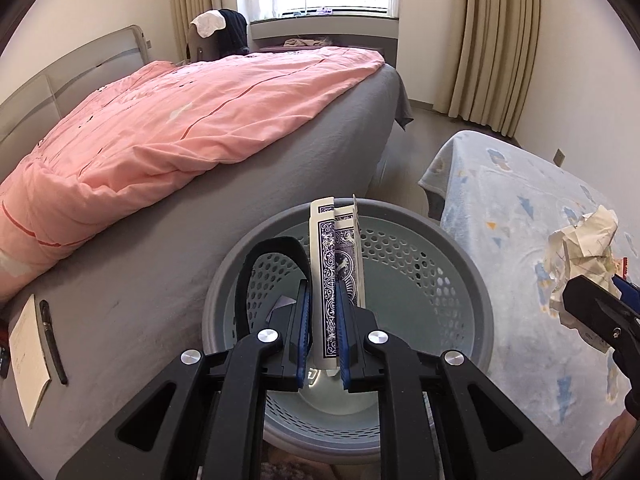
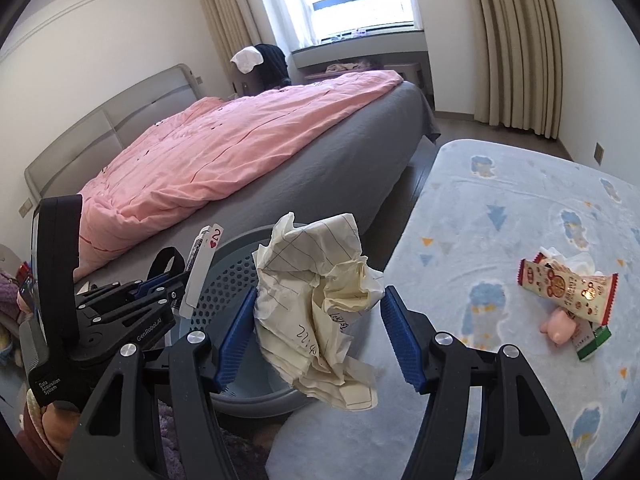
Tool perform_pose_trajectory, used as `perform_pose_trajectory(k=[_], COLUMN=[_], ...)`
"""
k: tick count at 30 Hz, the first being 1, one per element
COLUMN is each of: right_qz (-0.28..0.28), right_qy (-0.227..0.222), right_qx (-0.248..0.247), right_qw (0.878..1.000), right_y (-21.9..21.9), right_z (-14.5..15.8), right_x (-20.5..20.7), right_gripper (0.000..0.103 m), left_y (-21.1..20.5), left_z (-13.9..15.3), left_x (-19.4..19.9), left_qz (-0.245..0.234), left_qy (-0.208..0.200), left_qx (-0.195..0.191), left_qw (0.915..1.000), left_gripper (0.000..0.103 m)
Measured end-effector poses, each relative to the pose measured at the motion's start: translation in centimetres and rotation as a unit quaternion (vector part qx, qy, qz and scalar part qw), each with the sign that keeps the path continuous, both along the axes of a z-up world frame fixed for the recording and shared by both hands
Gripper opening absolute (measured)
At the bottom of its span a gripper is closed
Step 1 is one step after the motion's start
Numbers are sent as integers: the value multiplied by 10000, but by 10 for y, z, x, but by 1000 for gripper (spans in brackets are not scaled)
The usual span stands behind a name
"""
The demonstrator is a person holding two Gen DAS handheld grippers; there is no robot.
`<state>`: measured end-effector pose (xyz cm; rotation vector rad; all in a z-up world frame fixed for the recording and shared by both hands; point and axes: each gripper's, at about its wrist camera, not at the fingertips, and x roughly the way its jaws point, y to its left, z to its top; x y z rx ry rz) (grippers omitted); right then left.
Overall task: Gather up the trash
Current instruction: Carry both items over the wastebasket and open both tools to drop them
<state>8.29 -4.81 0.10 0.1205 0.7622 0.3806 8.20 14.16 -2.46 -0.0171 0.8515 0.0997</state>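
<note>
Blue-backed cards (image 1: 334,280) pinched by left claw (image 1: 322,332) over basket (image 1: 472,280) | right claw (image 2: 318,332) grips crumpled paper (image 2: 320,304)

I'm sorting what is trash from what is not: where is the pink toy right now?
In the right wrist view, the pink toy lies at the right on the blue blanket, tucked against the snack wrappers, right of the right gripper.

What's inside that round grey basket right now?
The basket looks nearly empty: a bare pale bottom and one small white scrap by the wall. The left gripper and its cards hide part of the floor.
</note>
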Motion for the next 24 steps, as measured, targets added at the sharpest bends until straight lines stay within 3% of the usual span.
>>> perform_pose_trajectory(k=[24], right_qz=[505], right_qy=[460], right_qx=[-247], right_qw=[9974], right_y=[55], right_z=[-36], right_x=[46], right_gripper=[62], left_y=[37], left_z=[-25], left_x=[14], left_qz=[392], left_qy=[352], left_qx=[-334], left_qw=[9981], left_gripper=[13])
